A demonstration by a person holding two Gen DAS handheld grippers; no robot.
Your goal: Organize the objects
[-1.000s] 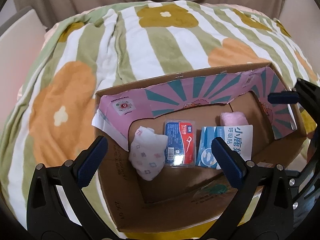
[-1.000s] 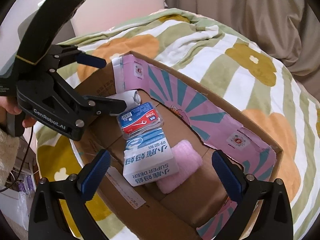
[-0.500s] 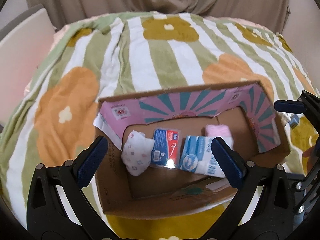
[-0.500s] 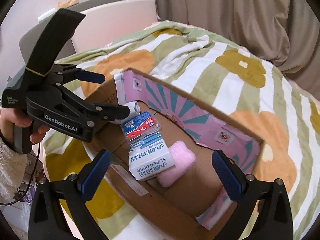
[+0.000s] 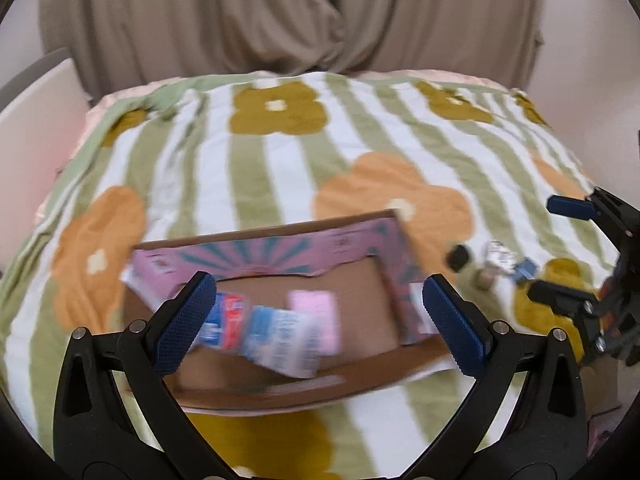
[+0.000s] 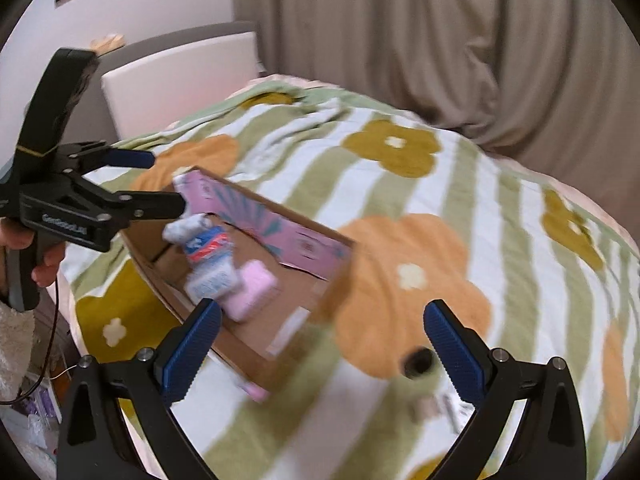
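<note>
A cardboard box (image 5: 280, 390) with a pink and teal inner flap lies on the flowered blanket; it also shows in the right wrist view (image 6: 256, 364). Inside lie a white pouch (image 6: 186, 228), a red and blue packet (image 5: 228, 320), a blue and white carton (image 5: 280, 344) and a pink roll (image 5: 316, 316). My left gripper (image 5: 320, 320) is open and empty above the box's near side. My right gripper (image 6: 320, 340) is open and empty, right of the box. A black round object (image 6: 418, 362) and small items (image 5: 498, 262) lie on the blanket to the right.
The striped blanket (image 5: 280, 160) covers the bed. A white headboard panel (image 6: 176, 84) stands at the left and beige curtains (image 5: 300, 16) hang behind. The bed edge drops off at the near left in the right wrist view, with cables (image 6: 52, 364) below.
Both grippers have pulled back and up from the box, which now looks smaller. The right gripper has swung right, bringing the loose items on the blanket into view. Both stay open.
</note>
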